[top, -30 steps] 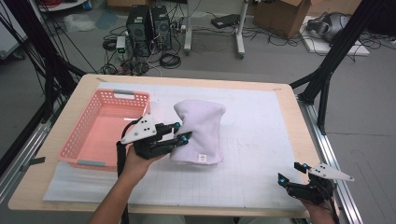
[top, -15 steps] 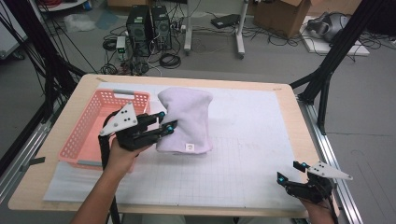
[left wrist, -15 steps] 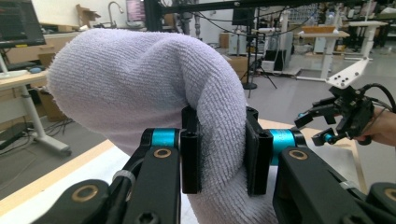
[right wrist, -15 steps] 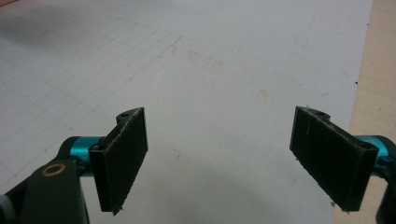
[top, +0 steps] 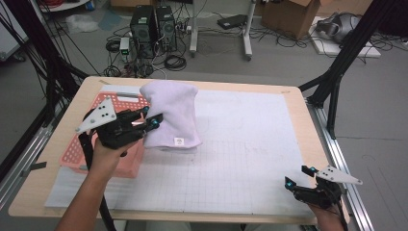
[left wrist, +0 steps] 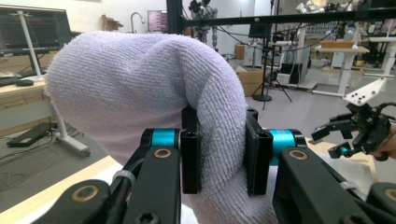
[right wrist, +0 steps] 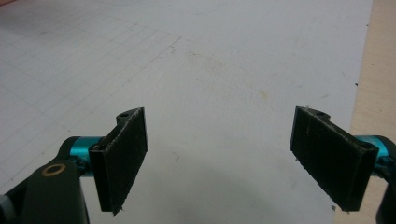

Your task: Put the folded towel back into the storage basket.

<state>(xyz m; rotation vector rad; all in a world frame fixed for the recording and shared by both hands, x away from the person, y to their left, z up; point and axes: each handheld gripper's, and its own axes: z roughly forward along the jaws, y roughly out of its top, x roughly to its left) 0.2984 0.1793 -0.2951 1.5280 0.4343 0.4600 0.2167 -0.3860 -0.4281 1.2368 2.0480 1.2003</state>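
Surface: white gridded mat [top: 250,159] is covering a wooden table [top: 293,91].
Towel: folded lilac towel [top: 172,115] is hanging clear of the mat, just beside the pink basket [top: 77,151].
Left gripper [top: 146,121]: jaws are pinching a thick fold of the towel.
Right gripper [top: 300,180]: jaws are gaping wide, holding nothing, resting at the near right edge.
Advice: carrying high enough is mattering, judging by the basket's near wall.
Obstacle: that wall is standing nearest; the dangling hem could be snagging on it.

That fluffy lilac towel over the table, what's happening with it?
A person's left gripper is clamped on a folded, pale lilac terry towel and holds it up beside the pink plastic mesh basket. The right gripper rests open and empty near the table's front right corner, above the white gridded mat.
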